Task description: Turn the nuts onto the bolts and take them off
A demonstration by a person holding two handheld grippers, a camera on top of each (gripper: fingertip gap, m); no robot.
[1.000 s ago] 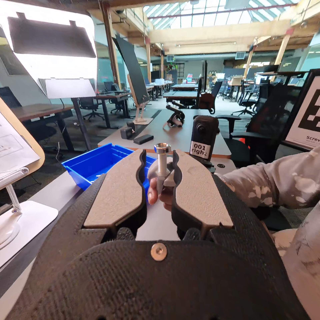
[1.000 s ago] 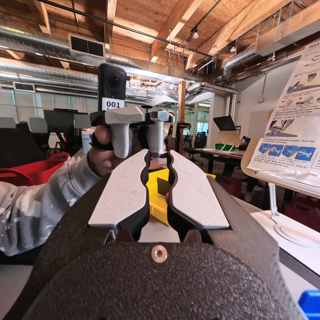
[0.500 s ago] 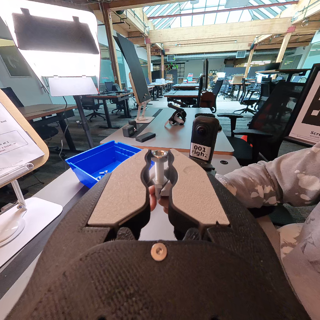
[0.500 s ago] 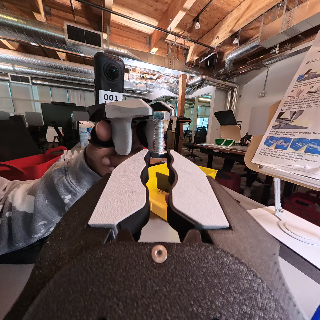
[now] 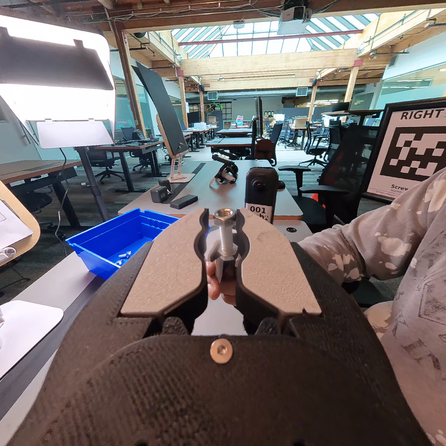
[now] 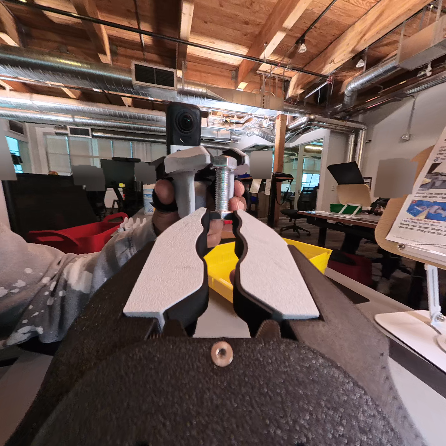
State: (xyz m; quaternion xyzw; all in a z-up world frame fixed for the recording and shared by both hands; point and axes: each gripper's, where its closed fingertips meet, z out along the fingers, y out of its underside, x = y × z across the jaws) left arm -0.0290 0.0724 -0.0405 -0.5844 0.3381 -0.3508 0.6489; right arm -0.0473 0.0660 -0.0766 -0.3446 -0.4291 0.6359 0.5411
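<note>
A silver bolt (image 5: 226,239) stands upright between my two grippers, with a hex nut (image 5: 224,215) on its top end. My left gripper (image 5: 223,213) is shut on the nut at its fingertips. In the right wrist view my right gripper (image 6: 221,214) is shut on the bolt's head at the bottom. The threaded bolt (image 6: 223,188) rises from it to the nut (image 6: 224,164), which sits between the left gripper's fingers (image 6: 187,164). A hand shows behind the bolt in both views.
A blue bin (image 5: 115,239) holding a few small bolts sits on the grey table (image 5: 60,287) to the left. A yellow bin (image 6: 306,253) lies beyond my right gripper. An instruction sheet on a stand (image 6: 422,217) is at the right, and a red basket (image 6: 72,236) at the left. Both grippers' tips are close together, under 4 cm apart.
The nut stood above my left gripper's open fingertips. The left gripper has since risen around it and closed on it. My right gripper has kept hold of the bolt's head.
</note>
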